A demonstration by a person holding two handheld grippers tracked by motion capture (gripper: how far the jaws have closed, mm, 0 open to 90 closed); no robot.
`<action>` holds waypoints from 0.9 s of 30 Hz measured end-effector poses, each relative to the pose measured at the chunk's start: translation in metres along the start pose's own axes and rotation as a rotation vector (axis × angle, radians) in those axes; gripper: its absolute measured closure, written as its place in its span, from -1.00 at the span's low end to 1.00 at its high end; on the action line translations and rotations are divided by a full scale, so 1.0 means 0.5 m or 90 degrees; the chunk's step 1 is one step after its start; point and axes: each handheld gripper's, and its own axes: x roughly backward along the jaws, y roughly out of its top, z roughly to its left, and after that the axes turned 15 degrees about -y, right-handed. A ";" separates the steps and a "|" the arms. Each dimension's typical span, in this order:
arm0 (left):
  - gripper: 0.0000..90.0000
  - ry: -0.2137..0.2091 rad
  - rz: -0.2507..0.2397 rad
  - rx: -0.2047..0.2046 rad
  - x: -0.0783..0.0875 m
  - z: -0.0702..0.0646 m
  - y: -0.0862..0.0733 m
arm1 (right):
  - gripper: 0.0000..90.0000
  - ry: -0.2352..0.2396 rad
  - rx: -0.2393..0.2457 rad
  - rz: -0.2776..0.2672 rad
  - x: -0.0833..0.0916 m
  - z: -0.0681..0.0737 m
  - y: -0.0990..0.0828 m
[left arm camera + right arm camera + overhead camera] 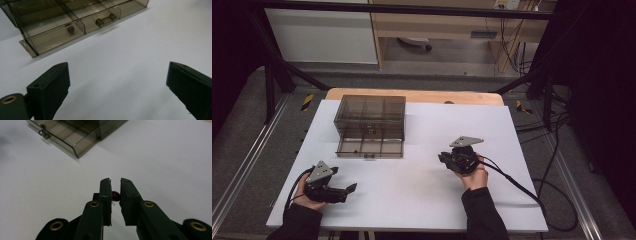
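Your right gripper [115, 185] clamps a dark red bead [115, 195] over the white table [422, 195]; your left gripper [117, 77] rests wide open near the front-left corner, facing the smoked drawer box [370, 125].

Overhead plus two low gripper views

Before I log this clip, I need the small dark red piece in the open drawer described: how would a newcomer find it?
Start at the smoky clear drawer box on the white table. Its bottom drawer is pulled open, and the dark red bead lies inside a front compartment. The neighbouring compartment holds a metal cylinder instead.
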 end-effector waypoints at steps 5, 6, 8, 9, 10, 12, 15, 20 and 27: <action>-0.89 0.000 -0.001 0.000 0.000 0.000 0.000 | 0.78 0.012 0.000 -0.011 -0.006 0.012 0.009; -0.89 0.000 -0.001 0.000 0.000 0.000 0.000 | 0.78 0.019 -0.004 -0.013 -0.007 0.014 0.012; -0.89 0.000 -0.001 0.001 0.001 0.000 0.000 | 0.78 0.026 -0.006 -0.016 -0.009 0.019 0.015; -0.89 0.000 -0.001 0.001 0.001 0.000 0.000 | 0.78 0.025 -0.003 -0.015 -0.010 0.022 0.017; -0.89 0.000 -0.001 0.001 0.001 0.000 0.000 | 0.78 0.025 0.001 -0.015 -0.011 0.025 0.019; -0.89 0.000 -0.002 0.001 0.001 0.000 0.000 | 0.78 0.029 0.003 -0.016 -0.014 0.031 0.024; -0.89 0.000 0.000 0.001 0.000 0.000 0.000 | 0.78 0.034 0.005 -0.019 -0.018 0.038 0.029; -0.89 0.000 0.000 0.000 0.001 0.000 0.000 | 0.78 0.040 0.013 -0.021 -0.024 0.051 0.037; -0.89 -0.001 -0.001 0.001 0.000 0.000 0.000 | 0.78 0.049 0.018 -0.027 -0.032 0.069 0.051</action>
